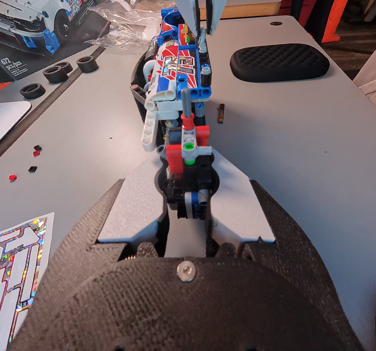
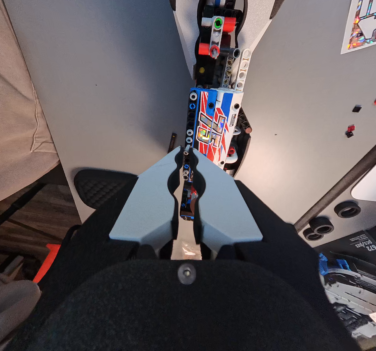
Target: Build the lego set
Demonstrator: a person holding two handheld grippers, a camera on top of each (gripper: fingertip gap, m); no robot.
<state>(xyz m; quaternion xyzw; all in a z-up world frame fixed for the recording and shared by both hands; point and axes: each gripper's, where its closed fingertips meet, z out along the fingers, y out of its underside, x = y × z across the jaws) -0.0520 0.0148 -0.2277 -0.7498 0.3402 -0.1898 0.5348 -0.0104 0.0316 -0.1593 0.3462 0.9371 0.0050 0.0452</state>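
The partly built car model (image 1: 179, 66), a blue, white and red body with a holographic number sticker, lies on its side above the grey table (image 1: 284, 157). My left gripper (image 1: 186, 157) is shut on the model's black near end, below red and grey connectors and a green pin. My right gripper (image 1: 204, 32) comes from the far side and is shut on a small grey pin (image 1: 202, 35) at the model's black edge beam. In the right wrist view my right gripper (image 2: 186, 149) pinches that pin (image 2: 186, 152) against the model (image 2: 211, 125); the left gripper (image 2: 221, 60) shows beyond.
Three black tyres (image 1: 55, 74) and the set's box (image 1: 40, 15) are at the far left, with a clear plastic bag (image 1: 126, 15) behind. A sticker sheet (image 1: 20, 259) lies near left. Small red and black pieces (image 1: 36, 150) are scattered. A black quilted pad (image 1: 278, 62) sits right. The gap from one gripper's tips to the other's is roughly 9 centimetres.
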